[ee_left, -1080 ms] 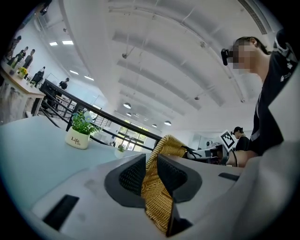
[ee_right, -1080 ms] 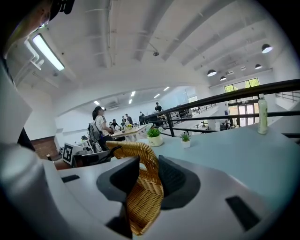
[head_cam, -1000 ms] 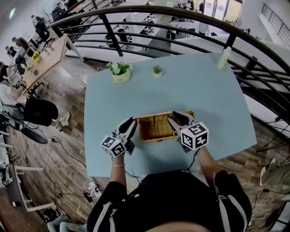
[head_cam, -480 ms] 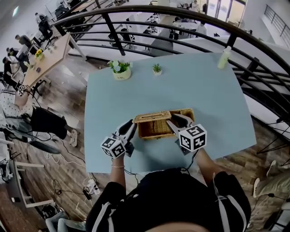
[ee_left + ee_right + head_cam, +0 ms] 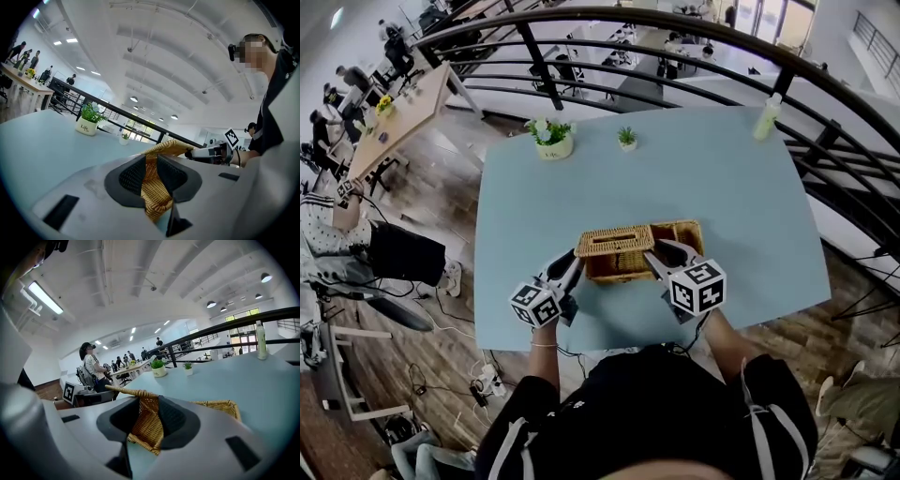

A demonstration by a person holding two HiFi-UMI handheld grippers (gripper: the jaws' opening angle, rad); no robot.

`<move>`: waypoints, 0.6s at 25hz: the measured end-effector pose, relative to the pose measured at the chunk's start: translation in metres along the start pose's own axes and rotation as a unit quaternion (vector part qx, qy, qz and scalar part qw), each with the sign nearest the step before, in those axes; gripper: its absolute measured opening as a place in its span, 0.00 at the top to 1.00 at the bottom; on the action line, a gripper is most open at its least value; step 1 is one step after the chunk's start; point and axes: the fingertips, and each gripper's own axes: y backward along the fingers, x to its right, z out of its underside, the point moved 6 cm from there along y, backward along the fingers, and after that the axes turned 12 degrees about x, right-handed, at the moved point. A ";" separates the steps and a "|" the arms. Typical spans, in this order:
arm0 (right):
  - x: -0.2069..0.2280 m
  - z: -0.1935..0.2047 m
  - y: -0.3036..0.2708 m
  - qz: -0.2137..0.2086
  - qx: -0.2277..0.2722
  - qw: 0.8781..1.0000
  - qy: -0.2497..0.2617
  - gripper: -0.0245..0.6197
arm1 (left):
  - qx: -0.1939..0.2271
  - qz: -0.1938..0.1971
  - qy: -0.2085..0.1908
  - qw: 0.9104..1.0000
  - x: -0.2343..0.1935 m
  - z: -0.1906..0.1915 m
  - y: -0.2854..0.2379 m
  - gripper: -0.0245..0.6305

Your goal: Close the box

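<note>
Pot (image 5: 87, 127) lettered "Life"; left tool (image 5: 150, 161), right tool (image 5: 149, 405) each clamped on wicker lid (image 5: 614, 240).

Left hand-held gripper (image 5: 570, 262), right (image 5: 657, 251), clamped (both)

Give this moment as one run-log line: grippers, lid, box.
left gripper: shut on lid | right gripper: shut on lid | lid: partly over box

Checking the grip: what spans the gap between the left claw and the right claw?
The wicker lid: left claw and right claw each pinch an end, over the wicker box. The head view shows it.
</note>
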 end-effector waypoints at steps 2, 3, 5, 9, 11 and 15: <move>-0.001 0.004 0.002 -0.001 -0.003 1.000 -0.005 0.76 | 0.000 -0.004 0.004 1.000 0.001 0.003 0.002 0.88; -0.001 0.006 0.002 -0.002 -0.005 1.000 -0.007 0.76 | 0.000 -0.006 0.006 1.000 0.002 0.004 0.002 0.88; -0.001 0.010 0.003 -0.003 -0.009 1.000 -0.011 0.76 | 0.001 -0.009 0.010 1.000 0.003 0.006 0.004 0.88; 0.000 0.016 0.004 -0.004 -0.016 1.000 -0.016 0.76 | -0.001 -0.014 0.015 1.000 0.004 0.011 0.008 0.88; 0.000 0.020 0.005 -0.005 -0.019 1.000 -0.018 0.76 | 0.000 -0.017 0.017 1.000 0.005 0.013 0.009 0.88; 0.001 0.025 0.005 -0.006 -0.026 0.999 -0.022 0.76 | -0.004 -0.020 0.018 1.000 0.006 0.016 0.010 0.88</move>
